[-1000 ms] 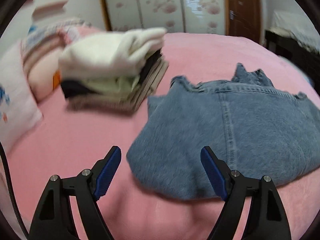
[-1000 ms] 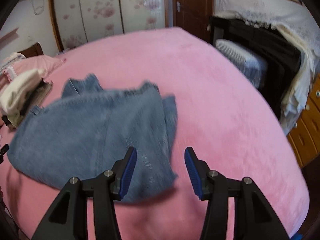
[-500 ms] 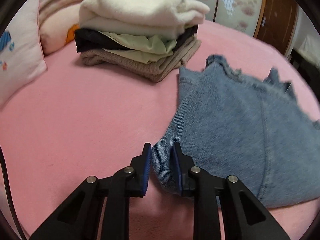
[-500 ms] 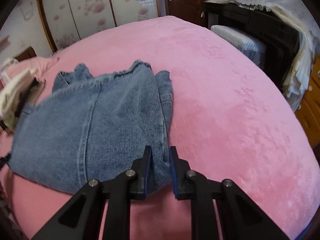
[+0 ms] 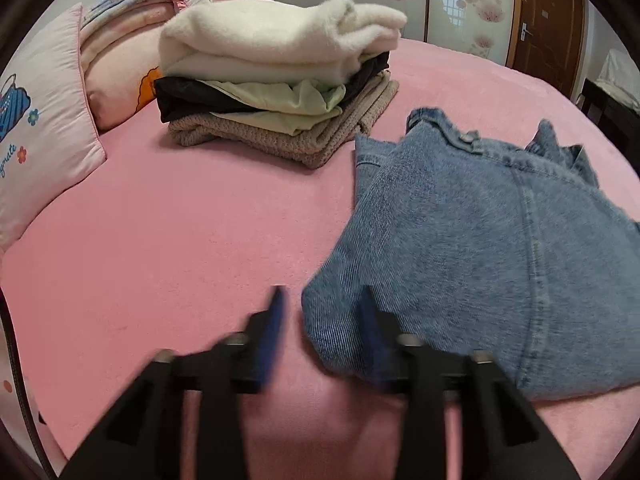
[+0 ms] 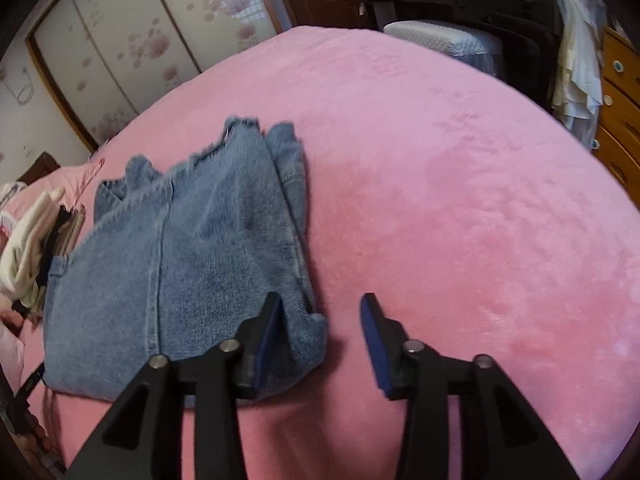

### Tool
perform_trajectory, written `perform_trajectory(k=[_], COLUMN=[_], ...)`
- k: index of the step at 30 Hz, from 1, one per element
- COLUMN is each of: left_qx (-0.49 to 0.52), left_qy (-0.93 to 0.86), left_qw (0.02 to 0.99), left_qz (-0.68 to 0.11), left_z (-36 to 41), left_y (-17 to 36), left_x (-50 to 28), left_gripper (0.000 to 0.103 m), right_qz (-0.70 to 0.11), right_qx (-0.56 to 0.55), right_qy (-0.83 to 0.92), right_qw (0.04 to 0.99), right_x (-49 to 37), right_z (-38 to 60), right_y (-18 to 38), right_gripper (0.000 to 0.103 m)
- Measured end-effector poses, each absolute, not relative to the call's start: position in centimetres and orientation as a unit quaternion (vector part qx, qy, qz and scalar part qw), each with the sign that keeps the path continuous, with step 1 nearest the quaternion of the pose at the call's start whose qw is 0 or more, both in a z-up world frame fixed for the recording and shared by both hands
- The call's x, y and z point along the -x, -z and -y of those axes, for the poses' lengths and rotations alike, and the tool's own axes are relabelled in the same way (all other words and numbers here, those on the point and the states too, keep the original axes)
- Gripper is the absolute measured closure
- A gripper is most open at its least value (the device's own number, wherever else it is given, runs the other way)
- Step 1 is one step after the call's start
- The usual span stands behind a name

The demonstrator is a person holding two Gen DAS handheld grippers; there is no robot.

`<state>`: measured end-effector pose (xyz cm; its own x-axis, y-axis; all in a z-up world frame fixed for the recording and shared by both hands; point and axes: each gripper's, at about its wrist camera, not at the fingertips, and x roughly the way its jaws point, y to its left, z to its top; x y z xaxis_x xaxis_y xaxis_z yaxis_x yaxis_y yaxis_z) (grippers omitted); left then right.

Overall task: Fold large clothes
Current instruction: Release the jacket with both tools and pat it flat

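Observation:
A folded blue denim garment [image 5: 480, 240] lies flat on the pink bed [image 5: 180, 240]; it also shows in the right wrist view [image 6: 192, 248]. My left gripper [image 5: 322, 320] is open and motion-blurred, its jaws straddling the garment's near left corner. My right gripper [image 6: 320, 328] is open; its left finger rests over the garment's near right corner and the right finger is over bare blanket. Neither holds the cloth.
A stack of folded clothes [image 5: 276, 76], cream on top, sits at the far left of the bed, beside pink pillows [image 5: 44, 120]. It shows at the left edge of the right wrist view [image 6: 28, 248]. A dark rack [image 6: 480, 20] and a wooden dresser [image 6: 620, 92] stand right of the bed.
Half a second ago both grippers were shut on the garment's near corners. Both have now opened and let go, and the denim lies flat.

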<state>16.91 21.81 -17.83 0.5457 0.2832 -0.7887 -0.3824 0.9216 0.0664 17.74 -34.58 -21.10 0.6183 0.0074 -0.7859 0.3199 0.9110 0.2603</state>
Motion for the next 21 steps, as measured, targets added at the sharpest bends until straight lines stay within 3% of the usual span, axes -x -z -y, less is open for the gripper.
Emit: perform_trajectory(k=[1, 2, 11, 16, 21], left_qx=[0.067, 0.074, 0.119, 0.146, 0.124], left_qy=[-0.185, -0.179, -0.098, -0.078, -0.078], left_qw=[0.88, 0.885, 0.896, 0.897, 0.909], left_qz=[-0.433, -0.424, -0.416, -0.41, -0.391], left_z=[-21.7, -21.4, -17.5, -15.7, -13.4], left_y=[16.9, 16.1, 10.1, 7.6, 5.0], left_x=[-16.4, -15.9, -13.7, -13.4, -13.1], left_gripper=[0.028, 0.025, 0.022, 0.021, 0.013], right_qz=[-0.422, -0.412, -0.327, -0.325, -0.33], right_qx=[-0.192, -0.191, -0.183, -0.164, -0.154], right_qy=[0.095, 0.1, 0.042, -0.01, -0.039], right_qw=[0.881, 0.885, 0.926, 0.931, 0.931], right_x=[-17.4, -17.1, -14.8, -15.1, -15.0], right_z=[34.6, 34.5, 30.2, 26.0, 22.2], right_y=[20.2, 19.2, 11.4, 8.9, 7.1], right_gripper=[0.061, 0.061, 0.061, 0.061, 0.061])
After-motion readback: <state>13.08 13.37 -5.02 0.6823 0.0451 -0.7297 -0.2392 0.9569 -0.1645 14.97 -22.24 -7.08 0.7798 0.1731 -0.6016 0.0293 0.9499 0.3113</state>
